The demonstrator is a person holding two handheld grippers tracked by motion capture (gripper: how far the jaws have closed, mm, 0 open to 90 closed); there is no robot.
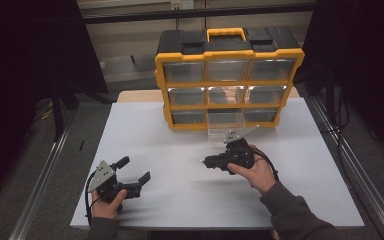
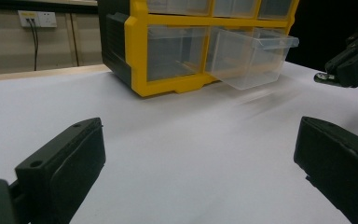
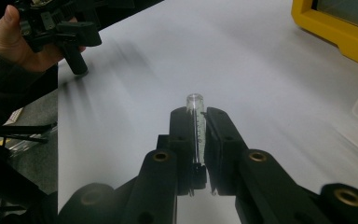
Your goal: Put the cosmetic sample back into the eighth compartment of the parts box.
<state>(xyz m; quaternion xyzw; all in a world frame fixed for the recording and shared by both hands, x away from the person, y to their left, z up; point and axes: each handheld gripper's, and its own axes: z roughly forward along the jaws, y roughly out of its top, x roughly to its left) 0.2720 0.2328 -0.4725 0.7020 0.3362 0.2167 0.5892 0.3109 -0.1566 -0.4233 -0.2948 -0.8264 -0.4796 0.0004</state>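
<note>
my right fingers (image 3: 197,140) are clamped on a small clear vial (image 3: 196,128), lifted over the table (image 3: 242,70). the pulled-out clear drawer (image 2: 249,58) sits beyond their tips, waiting; the drop-in is left. my left fingers (image 2: 191,163) stand wide, holding nothing.

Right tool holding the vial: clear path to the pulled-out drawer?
Probably yes. The right tool grips the clear vial, and bare white table lies between it and the open drawer; nothing blocks.
</note>
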